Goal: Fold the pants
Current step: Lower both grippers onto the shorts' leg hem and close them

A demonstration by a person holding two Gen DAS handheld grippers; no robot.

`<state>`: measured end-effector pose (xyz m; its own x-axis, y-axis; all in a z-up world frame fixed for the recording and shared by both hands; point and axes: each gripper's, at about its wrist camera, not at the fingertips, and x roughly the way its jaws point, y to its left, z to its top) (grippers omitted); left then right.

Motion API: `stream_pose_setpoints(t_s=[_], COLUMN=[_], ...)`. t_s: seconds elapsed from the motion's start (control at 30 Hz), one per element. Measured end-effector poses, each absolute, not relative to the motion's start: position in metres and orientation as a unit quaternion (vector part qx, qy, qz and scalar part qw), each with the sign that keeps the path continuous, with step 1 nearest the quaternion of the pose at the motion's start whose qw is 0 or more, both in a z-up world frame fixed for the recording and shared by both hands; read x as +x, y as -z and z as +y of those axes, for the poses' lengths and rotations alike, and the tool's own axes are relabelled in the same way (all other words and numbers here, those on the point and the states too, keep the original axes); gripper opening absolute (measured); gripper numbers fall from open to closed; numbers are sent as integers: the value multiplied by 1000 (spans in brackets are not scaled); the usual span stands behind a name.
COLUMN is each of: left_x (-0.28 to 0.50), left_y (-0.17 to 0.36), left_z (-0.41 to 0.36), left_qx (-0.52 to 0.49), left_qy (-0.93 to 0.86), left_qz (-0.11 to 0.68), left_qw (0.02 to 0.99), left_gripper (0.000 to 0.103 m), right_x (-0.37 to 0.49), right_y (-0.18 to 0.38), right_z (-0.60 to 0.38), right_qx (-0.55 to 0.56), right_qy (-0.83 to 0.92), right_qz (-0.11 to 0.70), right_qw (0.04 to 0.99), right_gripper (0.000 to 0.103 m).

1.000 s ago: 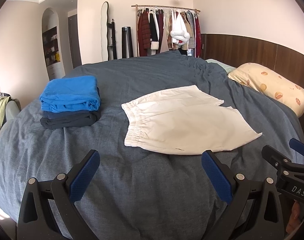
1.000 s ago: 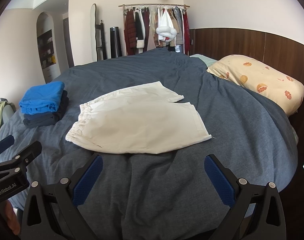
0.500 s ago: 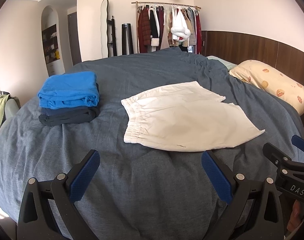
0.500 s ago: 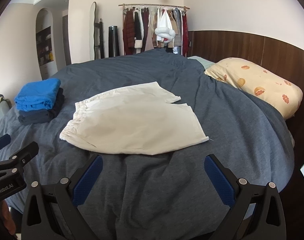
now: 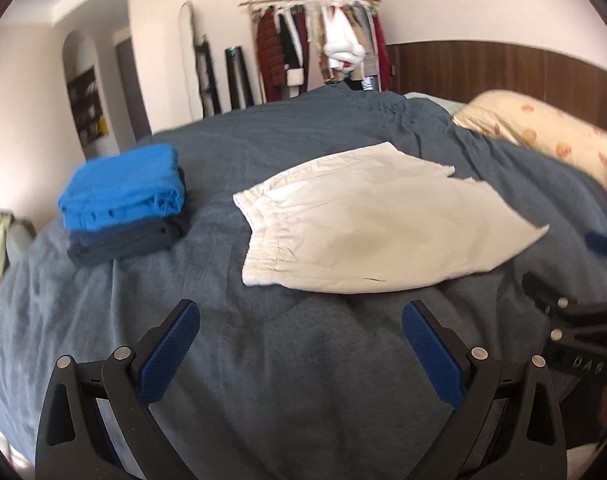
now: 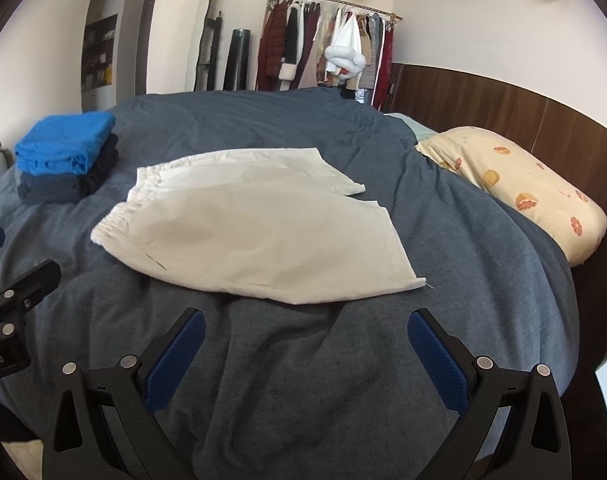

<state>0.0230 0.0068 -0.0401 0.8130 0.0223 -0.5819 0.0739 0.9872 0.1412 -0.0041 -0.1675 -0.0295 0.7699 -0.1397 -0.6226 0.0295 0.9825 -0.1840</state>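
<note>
Left wrist view: I am holding the left tool [image 5: 301,318] over the near part of the bed [image 5: 303,380], its two blue-padded fingers [image 5: 169,354] standing wide apart and pinching nothing. The cream shorts [image 5: 367,228] are lying flat on the grey-blue cover ahead of the tool, waistband toward the left, leg hems toward the right, with the cover showing between them and the fingertips. A stack of folded clothes [image 5: 123,204], bright blue on top and dark below, is sitting apart from the waistband on the left. A patterned pillow [image 5: 543,140] is resting at the far right by the wooden headboard. This view is slightly blurred.

Right wrist view: I am holding the right tool [image 6: 306,326] likewise above the bed [image 6: 303,380], fingers [image 6: 439,360] spread and gripping nothing. The shorts [image 6: 255,224] are lying ahead and slightly left, the nearest hem corner pointing toward the right finger without touching it. The folded stack [image 6: 65,158] is sitting at the far left, the pillow [image 6: 515,184] at the right, and a clothes rack [image 6: 327,44] is standing against the far wall.
</note>
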Motion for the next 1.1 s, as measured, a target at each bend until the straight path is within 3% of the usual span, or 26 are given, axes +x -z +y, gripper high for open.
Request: stream_pose_setpoints(t_s=[0.37, 0.5, 0.7, 0.83, 1.0, 1.1], left_x=[71, 89, 107, 121, 132, 134], left_y=[69, 76, 75, 63, 67, 76], left_z=[1, 0, -10, -11, -19, -25], left_qx=[175, 202, 234, 220, 248, 277], left_qy=[79, 120, 152, 165, 178, 187], left_qz=[297, 316, 375, 418, 446, 450], left_qw=[935, 919, 884, 866, 842, 828], left_gripper=[98, 97, 85, 84, 75, 74], right_x=[40, 62, 89, 96, 100, 103], right_y=[56, 63, 74, 70, 62, 68], right_z=[-152, -145, -139, -147, -158, -163], right_qx=[-151, -194, -229, -228, -246, -265], right_qy=[48, 14, -47, -57, -59, -60], right_qz=[335, 364, 439, 495, 535, 555], right_qw=[929, 911, 868, 836, 806, 786], right_gripper=[101, 93, 76, 70, 69, 63])
